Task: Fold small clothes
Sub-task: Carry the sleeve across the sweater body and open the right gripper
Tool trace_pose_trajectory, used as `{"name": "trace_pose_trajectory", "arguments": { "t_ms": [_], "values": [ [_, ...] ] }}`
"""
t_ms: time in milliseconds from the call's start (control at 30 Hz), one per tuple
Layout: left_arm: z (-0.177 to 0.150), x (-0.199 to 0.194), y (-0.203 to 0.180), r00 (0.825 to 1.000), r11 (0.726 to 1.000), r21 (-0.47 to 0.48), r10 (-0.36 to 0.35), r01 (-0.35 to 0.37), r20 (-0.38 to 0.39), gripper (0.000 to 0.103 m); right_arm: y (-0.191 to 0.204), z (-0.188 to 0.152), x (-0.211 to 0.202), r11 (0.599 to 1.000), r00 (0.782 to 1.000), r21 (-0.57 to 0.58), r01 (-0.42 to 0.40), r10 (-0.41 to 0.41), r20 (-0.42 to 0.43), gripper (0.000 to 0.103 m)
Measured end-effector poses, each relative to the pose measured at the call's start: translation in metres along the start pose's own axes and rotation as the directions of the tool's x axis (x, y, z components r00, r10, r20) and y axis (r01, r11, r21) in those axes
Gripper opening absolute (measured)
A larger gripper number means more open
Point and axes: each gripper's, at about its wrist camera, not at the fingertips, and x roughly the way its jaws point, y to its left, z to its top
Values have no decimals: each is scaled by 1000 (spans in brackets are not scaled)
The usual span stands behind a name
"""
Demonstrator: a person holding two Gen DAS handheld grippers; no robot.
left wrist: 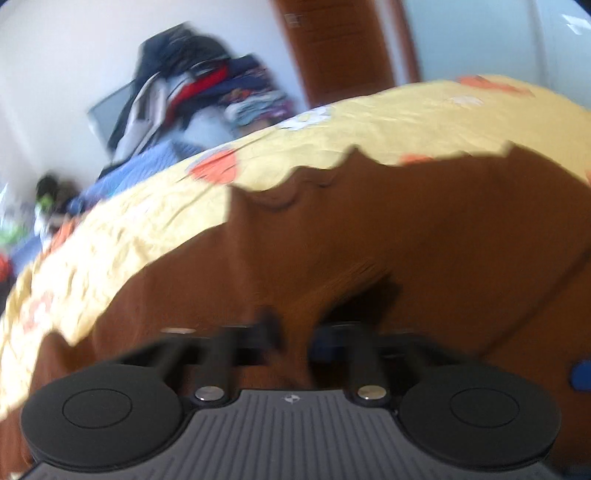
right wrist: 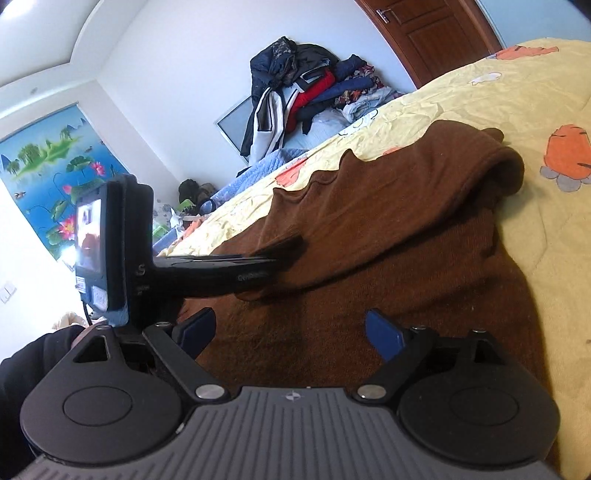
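A brown garment (right wrist: 388, 240) lies spread on a bed covered by a yellow quilt (right wrist: 480, 92) printed with orange and white cartoon shapes. Its far edge is wavy, and one part is folded over the rest, forming a rounded fold toward the right of the right wrist view.

The right tool (right wrist: 291, 332) hovers low over the near part of the garment with its blue fingers (right wrist: 384, 334) spread wide; nothing is between them.

The left tool (right wrist: 280, 254) reaches in from the left, its black body and a small lit screen visible. Its fingers are pressed together on a pinch of the brown cloth at the folded layer's near edge. The left wrist view is blurred, but there too brown fabric (left wrist: 406, 229) bunches up between the closed left tool (left wrist: 291, 332) fingers.

A dark sleeve (right wrist: 33, 354) shows at lower left. Beyond the bed, a pile of clothes (right wrist: 306, 85) rests against a white wall, beside a brown door (right wrist: 436, 33). A lotus poster (right wrist: 55, 162) hangs at left.
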Motion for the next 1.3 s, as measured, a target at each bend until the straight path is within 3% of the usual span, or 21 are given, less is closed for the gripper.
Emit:
{"name": "trace_pose_trajectory", "arguments": {
  "t_ms": [133, 233, 333, 500, 533, 567, 600, 633, 667, 733, 800, 867, 967, 1000, 1033, 1100, 1200, 1300],
  "values": [
    [-2, -12, 60, 993, 970, -224, 104, -91, 47, 6, 0, 1, 1, 1000, 1000, 3, -9, 9, -4, 90],
    [-8, -13, 94, 985, 937, -314, 169, -152, 29, 5, -1, 1, 2, 1000, 1000, 3, -12, 12, -6, 90],
    [-21, 0, 113, 985, 930, -325, 161, -170, -53, 6, -1, 1, 3, 1000, 1000, 1, -12, 12, -8, 91],
    [-40, 2, 117, 987, 933, -328, 122, -149, -103, 11, 0, 1, 3, 1000, 1000, -8, -9, 9, -15, 92],
    [-41, -5, 121, 987, 926, -346, 123, -150, -99, 22, 0, 3, 1, 1000, 1000, -4, -9, 9, -19, 91],
    [-43, -17, 125, 988, 917, -369, 125, -148, -86, 39, 1, 6, -2, 1000, 1000, -1, -11, 11, -15, 91],
    [-47, -30, 133, 990, 903, -405, 133, -142, -50, 50, 2, 11, -6, 1000, 1000, -3, -16, 16, -3, 91],
    [-50, -45, 138, 988, 888, -439, 152, -137, 0, 72, 2, 22, -11, 1000, 1000, -10, -21, 21, 24, 92],
    [-49, -57, 143, 983, 875, -466, 174, -131, 50, 83, 3, 33, -13, 1000, 998, -19, -19, 20, 52, 93],
    [-53, -77, 146, 969, 858, -506, 195, -94, 150, 84, 3, 63, -11, 999, 995, -38, 2, 2, 104, 101],
    [-47, -77, 140, 978, 875, -484, 107, -7, 178, 84, 0, 88, 6, 998, 993, -49, 50, -45, 110, 103],
    [-39, -62, 129, 988, 888, -449, -28, 95, 155, 84, -9, 110, 39, 994, 994, -26, 104, -103, 45, 103],
    [-39, -27, 111, 987, 892, -423, -153, 160, 51, 84, -21, 119, 83, 979, 978, -40, 198, -200, -56, 102],
    [-44, -15, 109, 987, 894, -423, -164, 148, -2, 83, -25, 117, 93, 967, 964, -65, 248, -252, -79, 102],
    [-48, -14, 107, 992, 911, -395, -121, 119, 21, 83, -28, 109, 97, 959, 960, -107, 264, -272, -65, 101],
    [-56, -13, 108, 993, 921, -373, -112, 113, 24, 83, -31, 96, 92, 952, 969, -193, 236, -245, -25, 102],
    [-59, -14, 111, 993, 936, -332, -118, 120, 26, 83, -35, 92, 87, 958, 973, -180, 224, -229, -6, 103],
    [-66, -31, 125, 994, 925, -364, -95, 111, 62, 83, -28, 90, 93, 937, 963, -233, 260, -269, -8, 103]
  ]
}}
